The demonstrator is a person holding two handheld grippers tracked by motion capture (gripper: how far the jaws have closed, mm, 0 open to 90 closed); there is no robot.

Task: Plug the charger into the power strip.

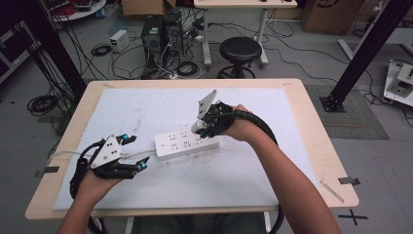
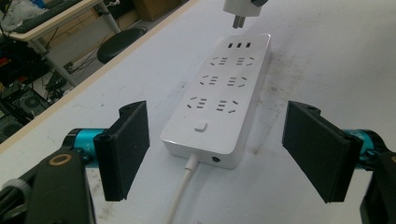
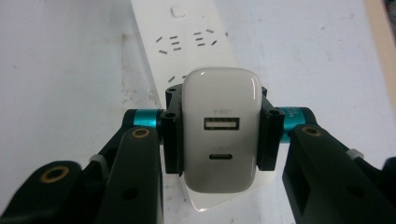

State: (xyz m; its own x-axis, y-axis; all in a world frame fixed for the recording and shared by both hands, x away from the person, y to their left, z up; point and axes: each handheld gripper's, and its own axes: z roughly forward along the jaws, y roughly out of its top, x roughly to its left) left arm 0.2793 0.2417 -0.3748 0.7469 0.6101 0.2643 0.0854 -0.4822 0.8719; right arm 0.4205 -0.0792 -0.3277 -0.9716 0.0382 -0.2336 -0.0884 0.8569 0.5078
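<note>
Above the far end of the power strip (image 1: 186,143), right tool (image 1: 203,127) is clamping a white USB charger (image 3: 221,131) by its sides, prongs hanging just over the sockets, not yet in. Left tool (image 1: 138,152) is sitting near the strip's cable end with its pads (image 2: 127,144) spread wide, holding nothing, strip lying between but untouched.

Risks, as I'm judging it: prongs are looking slightly off the socket slots, so pushing down now could be jamming them on the plastic face or sliding the whole strip along the sheet, since nothing is pinning it. Charger is smooth and glossy, so it could be twisting in the pads under push force. Strip's cord (image 2: 183,186) is trailing toward the left tool and could be snagging.

Surface: wooden worktop (image 1: 311,126) is carrying a white sheet (image 1: 146,105), scuffed and smudged with dark marks.

Room: grey floor is cluttered with looping cables, computer towers (image 1: 160,31), a black stool (image 1: 240,52), black frame posts, cardboard boxes behind.
</note>
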